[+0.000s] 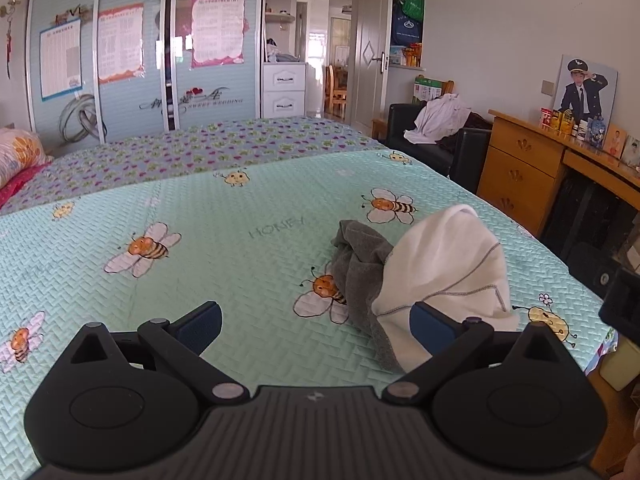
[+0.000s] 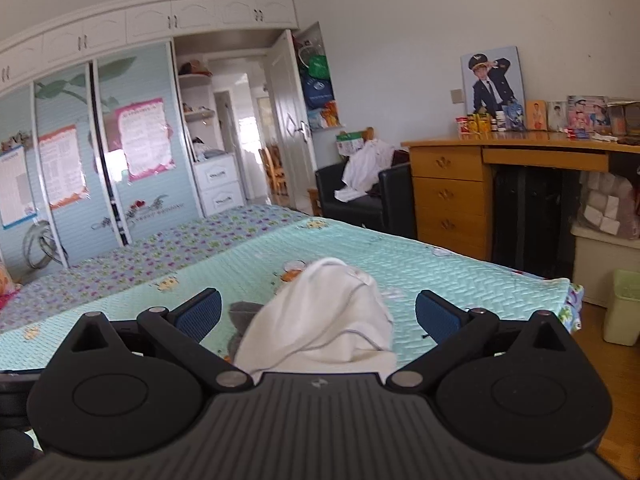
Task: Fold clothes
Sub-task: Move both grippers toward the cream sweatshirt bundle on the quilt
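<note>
— On the bed (image 1: 224,216), at about 3 o'clock in the left view, a white cloth (image 1: 452,264) sits in a puffy heap. A grey cloth (image 1: 360,264) is bunched up against it, at its 9 o'clock side.

— Is the left gripper (image 1: 316,322) holding any of it?

— No. Its two blue pads (image 1: 202,326) are spread wide, with only bee cover between them. The pad at 3 o'clock sits in front of the white cloth's low edge. I can't tell if it touches.

— And the right gripper (image 2: 318,314)?

— Spread wide too. The white cloth (image 2: 328,316) lies right between its pads (image 2: 202,314), but neither pad pinches it. A bit of the grey cloth (image 2: 244,314) peeks out at 9 o'clock of the white one.

— What else is around?

— A wood desk (image 2: 452,184) stands at 2 o'clock past the bed. A black chair (image 2: 360,196) with white clothes on it is beside the desk, at 1 o'clock. The closet (image 1: 132,60) with posters is at 11 o'clock.
</note>
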